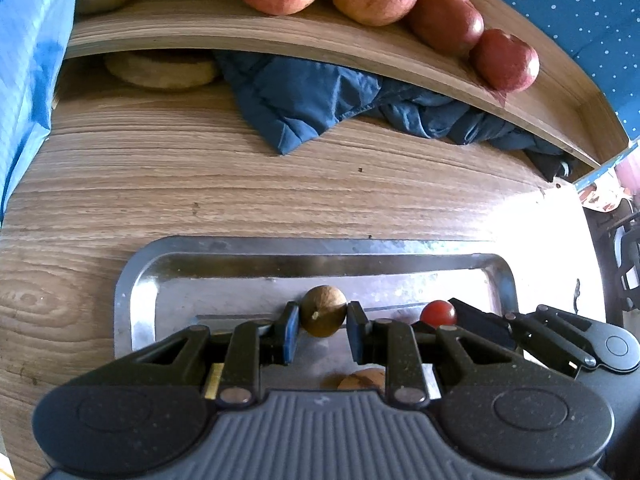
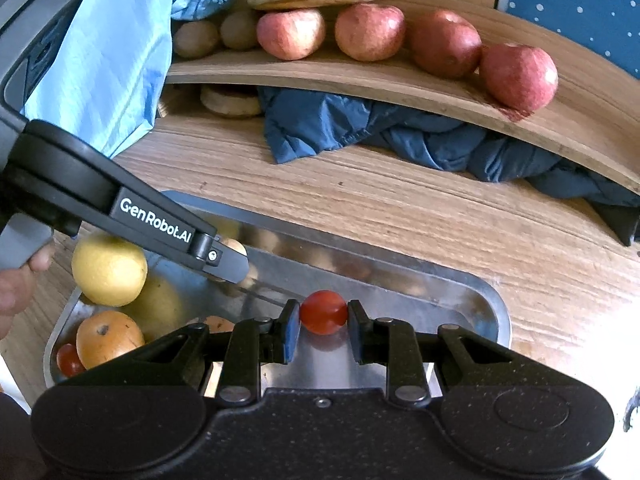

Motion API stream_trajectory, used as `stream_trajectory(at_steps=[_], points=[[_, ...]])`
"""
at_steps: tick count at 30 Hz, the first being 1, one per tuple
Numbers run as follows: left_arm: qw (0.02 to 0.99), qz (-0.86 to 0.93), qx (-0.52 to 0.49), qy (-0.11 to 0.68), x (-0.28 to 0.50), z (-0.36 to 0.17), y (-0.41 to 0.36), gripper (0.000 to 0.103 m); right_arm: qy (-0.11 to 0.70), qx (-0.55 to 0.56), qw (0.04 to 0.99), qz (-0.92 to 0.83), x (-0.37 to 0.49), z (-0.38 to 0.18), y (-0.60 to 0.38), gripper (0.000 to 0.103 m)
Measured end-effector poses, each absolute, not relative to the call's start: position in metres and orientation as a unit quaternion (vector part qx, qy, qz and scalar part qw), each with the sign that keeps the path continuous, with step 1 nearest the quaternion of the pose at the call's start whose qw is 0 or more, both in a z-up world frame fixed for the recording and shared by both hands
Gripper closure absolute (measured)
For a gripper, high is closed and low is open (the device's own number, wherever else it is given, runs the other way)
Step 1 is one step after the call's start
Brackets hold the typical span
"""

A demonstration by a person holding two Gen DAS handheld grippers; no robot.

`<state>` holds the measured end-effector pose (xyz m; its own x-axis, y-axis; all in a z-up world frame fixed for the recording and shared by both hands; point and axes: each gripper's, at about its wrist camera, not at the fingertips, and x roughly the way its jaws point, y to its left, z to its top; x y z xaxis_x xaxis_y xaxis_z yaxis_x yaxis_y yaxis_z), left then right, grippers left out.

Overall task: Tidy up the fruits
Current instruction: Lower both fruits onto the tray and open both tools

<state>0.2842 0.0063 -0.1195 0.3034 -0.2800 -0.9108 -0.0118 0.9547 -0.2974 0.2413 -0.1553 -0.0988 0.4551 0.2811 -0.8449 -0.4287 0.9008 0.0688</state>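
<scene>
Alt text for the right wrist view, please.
The right gripper pinches a cherry tomato above a metal tray of fruit on a wooden table. Four apples line the shelf behind.

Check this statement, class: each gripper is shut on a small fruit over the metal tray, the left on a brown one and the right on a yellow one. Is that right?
Not quite. The right gripper is shut on a red cherry tomato, not a yellow fruit, as the right wrist view shows. The rest stands: the left gripper is shut on a small brown fruit, both over the metal tray.
</scene>
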Motion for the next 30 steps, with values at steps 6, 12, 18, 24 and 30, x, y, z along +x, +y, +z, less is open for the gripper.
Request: stream_trajectory(at_steps=[6,12,18,24,30], points=[[0.797,-0.094,-0.118,0.586,0.285,-0.120,0.001,0.076,0.480,-0.075,0.851,0.198,0.239,-0.098,-0.157,0.076],[0.796,-0.100,-0.110,0.587,0.288,-0.121,-0.003,0.075,0.488,-0.072,0.851,0.182,0.236,-0.100,-0.162,0.076],[0.795,-0.105,-0.105,0.588,0.288,-0.120,-0.005,0.075,0.491,-0.070,0.850,0.174,0.234,-0.101,-0.164,0.076],[0.793,-0.109,-0.101,0.591,0.288,-0.121,-0.007,0.075,0.493,-0.069,0.851,0.168,0.232,-0.101,-0.166,0.076],[0.793,-0.109,-0.100,0.592,0.288,-0.121,-0.007,0.075,0.494,-0.069,0.851,0.167,0.231,-0.101,-0.167,0.075]])
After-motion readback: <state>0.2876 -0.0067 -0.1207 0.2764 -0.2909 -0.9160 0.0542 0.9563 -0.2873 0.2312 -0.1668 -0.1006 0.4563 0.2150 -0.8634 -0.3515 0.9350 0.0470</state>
